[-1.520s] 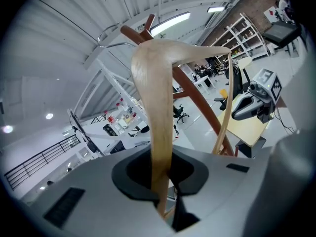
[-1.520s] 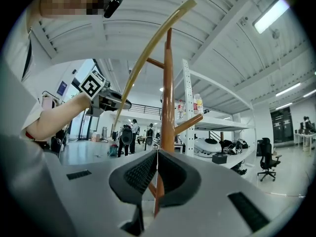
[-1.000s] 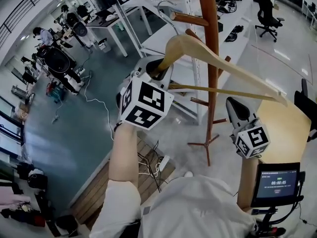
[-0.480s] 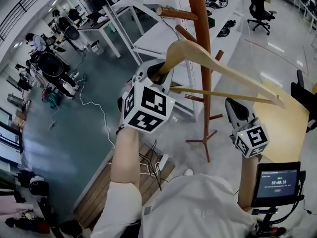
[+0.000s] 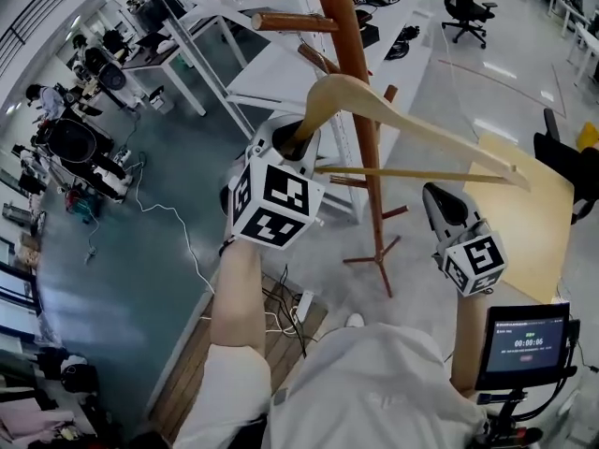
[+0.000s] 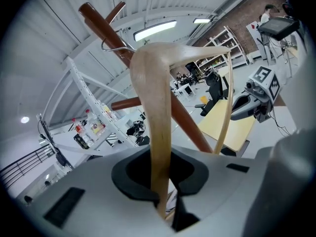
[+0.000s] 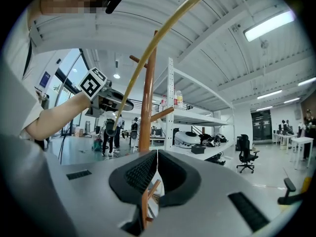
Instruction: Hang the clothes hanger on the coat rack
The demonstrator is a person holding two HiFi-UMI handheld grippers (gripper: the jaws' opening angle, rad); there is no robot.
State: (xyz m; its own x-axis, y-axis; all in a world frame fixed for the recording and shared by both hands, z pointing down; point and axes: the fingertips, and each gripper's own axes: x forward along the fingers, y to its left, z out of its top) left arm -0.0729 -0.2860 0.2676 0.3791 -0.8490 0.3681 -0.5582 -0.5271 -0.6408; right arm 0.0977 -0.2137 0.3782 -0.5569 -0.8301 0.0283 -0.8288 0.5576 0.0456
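A pale wooden clothes hanger is held up in front of the brown wooden coat rack. My left gripper is shut on the lower end of one hanger arm. In the left gripper view that arm runs up from between the jaws of the left gripper. Its metal hook lies against the rack pole near a peg; whether it rests on the peg is unclear. My right gripper hangs below the hanger's far end, apart from it. In its own view the right gripper is shut and empty.
A light wooden table and a small timer screen are at the right. White benches and shelving stand behind the rack. A power strip and cables lie on the floor by my feet. An office chair is far back.
The left gripper and hanger have sunk a little beside the rack pole. The right gripper has drifted slightly. Both grips look the same as before.
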